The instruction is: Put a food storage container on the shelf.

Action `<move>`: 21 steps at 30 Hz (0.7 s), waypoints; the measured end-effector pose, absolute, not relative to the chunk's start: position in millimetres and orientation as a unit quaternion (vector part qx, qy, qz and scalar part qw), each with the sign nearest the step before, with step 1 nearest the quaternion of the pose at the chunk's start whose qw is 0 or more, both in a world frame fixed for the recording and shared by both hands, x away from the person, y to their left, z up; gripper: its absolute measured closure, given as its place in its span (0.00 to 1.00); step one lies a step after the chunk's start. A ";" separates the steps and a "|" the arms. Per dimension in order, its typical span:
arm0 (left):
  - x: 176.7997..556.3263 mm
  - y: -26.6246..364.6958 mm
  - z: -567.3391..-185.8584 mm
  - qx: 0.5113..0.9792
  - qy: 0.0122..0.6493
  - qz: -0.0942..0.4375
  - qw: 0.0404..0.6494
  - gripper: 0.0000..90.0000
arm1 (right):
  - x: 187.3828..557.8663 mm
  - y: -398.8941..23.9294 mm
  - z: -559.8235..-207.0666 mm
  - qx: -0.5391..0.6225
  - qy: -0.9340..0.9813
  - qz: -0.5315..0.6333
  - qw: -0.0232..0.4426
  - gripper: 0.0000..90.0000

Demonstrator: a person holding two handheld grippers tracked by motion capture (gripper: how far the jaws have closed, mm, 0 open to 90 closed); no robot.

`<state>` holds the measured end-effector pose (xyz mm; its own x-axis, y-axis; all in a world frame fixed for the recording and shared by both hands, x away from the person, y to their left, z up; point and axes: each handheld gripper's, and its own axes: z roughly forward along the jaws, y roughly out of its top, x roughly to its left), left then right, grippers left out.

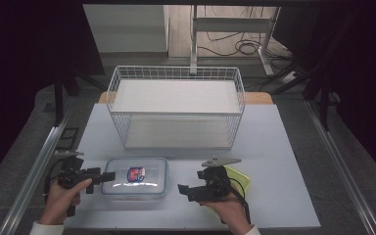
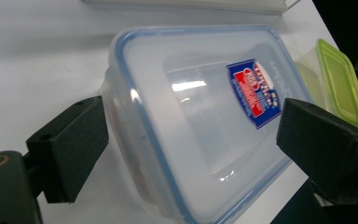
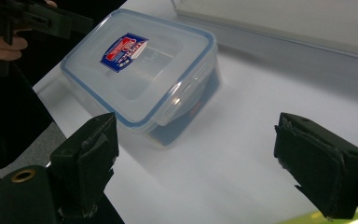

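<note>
A clear plastic container (image 1: 135, 176) with a blue-rimmed snap lid and a red and blue sticker lies flat on the white table (image 1: 274, 147), near its front edge. My left gripper (image 1: 100, 181) is at the container's left end, held in a hand. In the left gripper view its jaws stand wide apart, one to each side of the container's (image 2: 200, 121) near end; I see no pad pressing on it. My right gripper (image 1: 190, 183) is a little to the container's right, open and empty (image 3: 196, 163), with the container (image 3: 140, 70) ahead and to its left.
A white wire basket (image 1: 176, 73) with a white shelf board inside stands at the middle back of the table. A small container with a green lid (image 1: 240, 177) sits just behind my right gripper, also seen in the left gripper view (image 2: 340, 84). Metal rails flank the table.
</note>
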<state>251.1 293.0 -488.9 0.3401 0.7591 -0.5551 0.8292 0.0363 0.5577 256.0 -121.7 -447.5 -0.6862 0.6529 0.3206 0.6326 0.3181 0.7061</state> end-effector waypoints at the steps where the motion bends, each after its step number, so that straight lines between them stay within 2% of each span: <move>1: 250.4 294.1 -491.1 0.690 0.578 -0.039 0.435 0.10 | 256.0 -119.4 -447.4 0.397 0.811 0.428 0.012 0.15; 10: 256.7 292.5 -510.1 0.686 0.584 -0.073 0.429 0.11 | 266.3 -88.9 -454.7 0.417 0.806 0.420 -0.015 0.13; 17: 259.7 291.6 -517.1 0.683 0.580 -0.092 0.433 0.19 | 280.2 -57.4 -469.3 0.449 0.797 0.402 -0.031 0.11; 21: 260.5 291.4 -518.9 0.683 0.576 -0.104 0.437 0.20 | 285.3 -48.3 -476.8 0.461 0.794 0.395 -0.042 0.11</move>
